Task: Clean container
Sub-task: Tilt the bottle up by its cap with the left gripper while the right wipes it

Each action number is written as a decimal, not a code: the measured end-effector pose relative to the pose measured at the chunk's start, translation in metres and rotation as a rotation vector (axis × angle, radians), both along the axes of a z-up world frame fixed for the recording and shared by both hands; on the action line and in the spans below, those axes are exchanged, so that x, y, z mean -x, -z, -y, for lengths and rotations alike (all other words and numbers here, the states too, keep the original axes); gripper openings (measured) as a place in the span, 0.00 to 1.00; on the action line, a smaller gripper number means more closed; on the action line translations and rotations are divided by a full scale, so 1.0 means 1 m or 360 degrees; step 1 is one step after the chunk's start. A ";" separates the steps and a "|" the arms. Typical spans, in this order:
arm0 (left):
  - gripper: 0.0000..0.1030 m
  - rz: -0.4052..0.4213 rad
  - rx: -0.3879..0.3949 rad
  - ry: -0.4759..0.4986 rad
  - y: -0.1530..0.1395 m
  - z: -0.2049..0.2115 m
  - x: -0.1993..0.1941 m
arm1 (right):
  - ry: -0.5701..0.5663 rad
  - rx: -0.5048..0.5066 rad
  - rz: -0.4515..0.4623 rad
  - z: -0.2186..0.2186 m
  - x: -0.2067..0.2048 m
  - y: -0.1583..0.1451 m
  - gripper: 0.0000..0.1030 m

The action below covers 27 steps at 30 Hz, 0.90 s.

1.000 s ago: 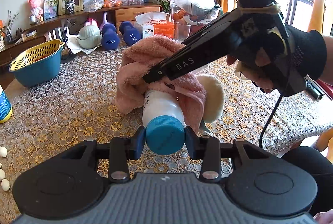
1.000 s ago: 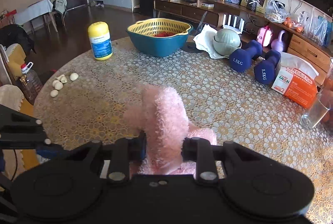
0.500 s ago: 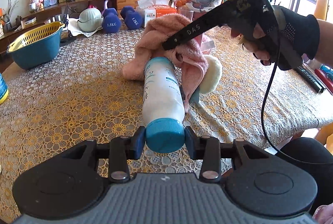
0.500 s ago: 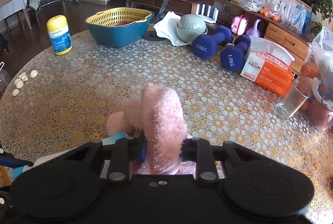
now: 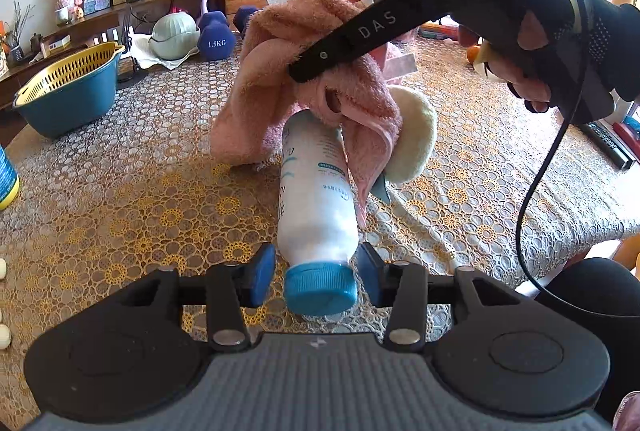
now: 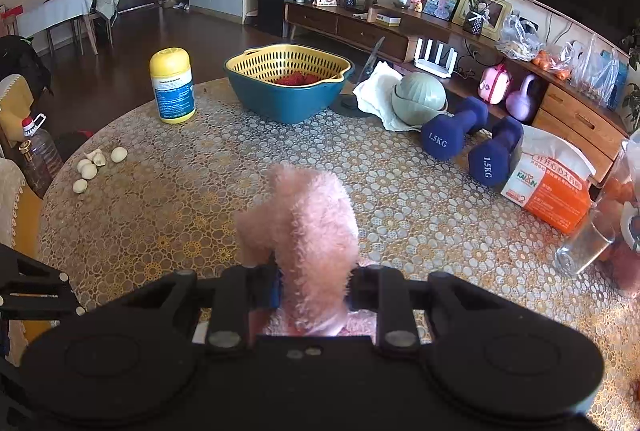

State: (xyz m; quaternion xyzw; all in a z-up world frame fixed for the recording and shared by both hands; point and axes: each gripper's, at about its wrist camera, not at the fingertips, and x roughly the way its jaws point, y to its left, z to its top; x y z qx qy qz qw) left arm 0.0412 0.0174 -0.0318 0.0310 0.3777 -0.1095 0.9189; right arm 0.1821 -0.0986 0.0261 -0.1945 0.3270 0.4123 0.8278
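Note:
A white bottle (image 5: 316, 199) with a blue cap (image 5: 320, 291) lies on the lace tablecloth (image 5: 120, 199), cap end toward me. My left gripper (image 5: 314, 279) is open; its blue pads (image 5: 260, 279) stand either side of the cap with small gaps. A pink towel (image 5: 280, 71) drapes over the bottle's far end. A gloved hand holds my right gripper (image 6: 314, 287), which is shut on that pink towel (image 6: 308, 223). One black finger (image 5: 360, 35) of it presses into the towel from the upper right. The bottle is hidden in the right wrist view.
A cream round pad (image 5: 416, 135) lies right of the bottle. A blue basin with a yellow strainer (image 6: 288, 83), a yellow-lidded tub (image 6: 172, 91), garlic cloves (image 6: 92, 167), blue dumbbells (image 6: 456, 127), a tissue pack (image 6: 548, 187) and a glass (image 6: 588, 243) ring the table.
My left gripper was shut on the blue cap and has opened off it. The right gripper has slid the towel along the bottle toward its far end.

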 end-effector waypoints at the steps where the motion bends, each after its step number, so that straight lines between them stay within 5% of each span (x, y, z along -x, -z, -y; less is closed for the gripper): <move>1: 0.63 -0.0003 -0.0014 0.0015 -0.001 0.001 -0.005 | 0.0014 -0.0004 -0.0005 0.004 -0.001 0.000 0.25; 3: 0.75 -0.0013 -0.0045 0.0050 -0.001 0.005 -0.016 | 0.0045 -0.0013 -0.0011 0.015 -0.003 -0.001 0.25; 14: 0.75 -0.0127 -0.0299 0.0238 0.002 0.035 -0.088 | 0.0193 -0.0107 -0.0056 0.063 -0.012 0.005 0.25; 19: 0.69 -0.0163 -0.0328 0.0246 0.008 0.040 -0.096 | 0.0211 -0.0158 -0.0095 0.074 -0.014 0.010 0.25; 23: 0.53 -0.0160 -0.0380 0.0213 0.008 0.037 -0.095 | 0.0212 -0.0176 -0.0108 0.076 -0.013 0.014 0.25; 27: 0.52 -0.0163 -0.0331 0.0184 0.007 0.030 -0.093 | 0.0222 -0.0203 -0.0112 0.078 -0.011 0.015 0.25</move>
